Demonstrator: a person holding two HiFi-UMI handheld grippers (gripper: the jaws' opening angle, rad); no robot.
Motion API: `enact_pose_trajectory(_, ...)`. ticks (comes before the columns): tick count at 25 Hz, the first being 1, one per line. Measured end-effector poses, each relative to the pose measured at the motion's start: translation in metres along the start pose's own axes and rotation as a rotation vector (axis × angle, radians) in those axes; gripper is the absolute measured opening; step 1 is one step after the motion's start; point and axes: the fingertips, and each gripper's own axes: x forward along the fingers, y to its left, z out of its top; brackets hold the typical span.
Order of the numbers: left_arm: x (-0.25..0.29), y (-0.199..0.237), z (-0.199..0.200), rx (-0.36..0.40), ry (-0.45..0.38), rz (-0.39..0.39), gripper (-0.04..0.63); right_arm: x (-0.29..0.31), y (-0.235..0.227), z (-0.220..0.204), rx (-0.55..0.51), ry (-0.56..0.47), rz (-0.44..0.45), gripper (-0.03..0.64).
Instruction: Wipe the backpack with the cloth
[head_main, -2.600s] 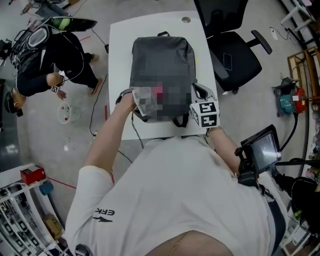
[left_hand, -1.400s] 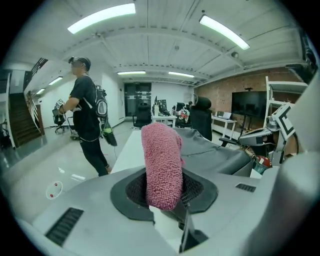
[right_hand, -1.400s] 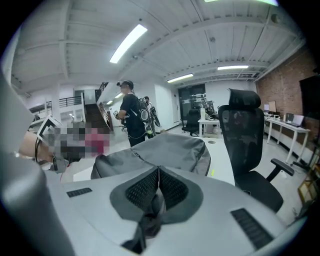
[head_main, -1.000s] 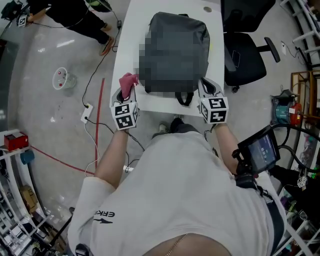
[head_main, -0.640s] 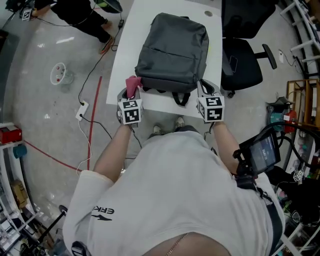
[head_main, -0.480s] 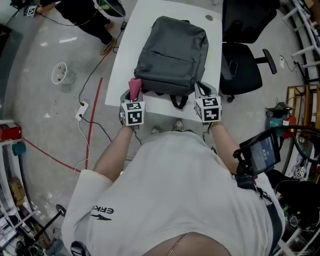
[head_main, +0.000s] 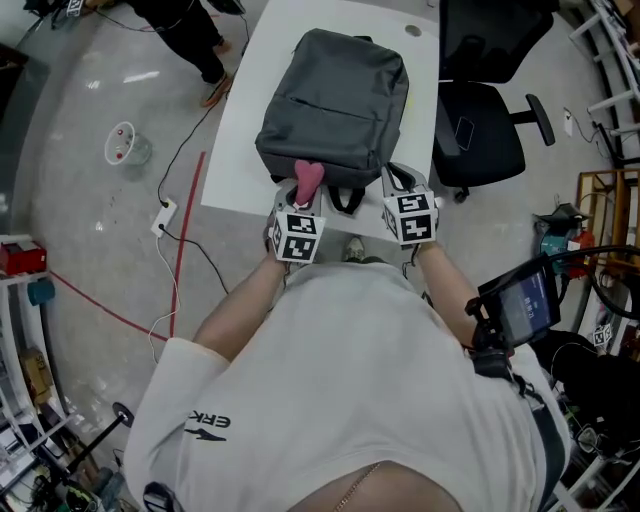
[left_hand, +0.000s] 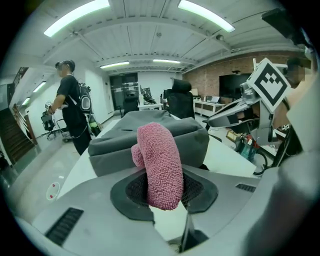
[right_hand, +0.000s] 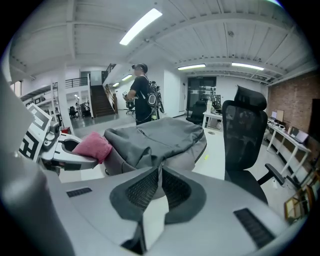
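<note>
A grey backpack (head_main: 335, 95) lies flat on the white table (head_main: 240, 150), its bottom edge toward me. My left gripper (head_main: 302, 203) is at the middle of that edge, shut on a rolled pink cloth (head_main: 309, 178) that sticks up between the jaws. In the left gripper view the cloth (left_hand: 161, 167) stands just in front of the backpack (left_hand: 115, 142); I cannot tell if they touch. My right gripper (head_main: 398, 180) is at the backpack's bottom right corner. Its jaws (right_hand: 160, 172) are closed on a fold of the backpack's fabric (right_hand: 150, 142).
A black office chair (head_main: 480, 110) stands right of the table, close to my right gripper. A person (head_main: 190, 25) stands on the floor at the far left. A red cable (head_main: 185, 225) and a power strip (head_main: 163, 215) lie on the floor to the left.
My left gripper with the pink cloth came off the backpack's top to its near left corner, then slid right to the middle of the near edge. The right gripper stayed at the right corner.
</note>
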Motion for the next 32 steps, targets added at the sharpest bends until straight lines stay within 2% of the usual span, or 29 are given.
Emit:
enact_pose_trajectory(6,0.015,-0.066,0.019,0.049,-0.011,-0.162,0.106,-0.009,-0.006,-0.005,0.013,-0.006,-0.007,0.006)
enact_pose_trajectory(11,0.011,-0.066,0.019,0.045,-0.021,-0.166,0.106,-0.012,-0.009,-0.007,0.019,-0.009,-0.011,0.006)
enact_pose_trajectory(15,-0.010,-0.026,0.012,-0.019,-0.052,-0.089,0.106,-0.012,-0.003,-0.006,0.024,-0.014,-0.004,0.006)
enact_pose_trajectory(19,-0.031,0.053,-0.007,-0.169,-0.068,0.096,0.106,-0.009,0.004,-0.006,0.021,-0.014,0.010,0.006)
enact_pose_trajectory(21,-0.037,0.092,-0.024,-0.243,-0.044,0.187,0.106,-0.009,0.008,-0.007,0.018,-0.012,0.010,0.006)
enact_pose_trajectory(23,-0.038,0.114,-0.038,-0.293,-0.007,0.227,0.106,-0.010,0.012,-0.007,0.017,-0.011,0.008,0.006)
enact_pose_trajectory(27,-0.022,0.100,-0.041,-0.259,0.020,0.186,0.106,-0.012,0.013,-0.008,0.019,-0.008,-0.004,0.006)
enact_pose_trajectory(32,-0.001,0.037,-0.027,-0.179,0.026,0.044,0.106,-0.013,0.006,-0.011,0.025,-0.002,-0.021,0.006)
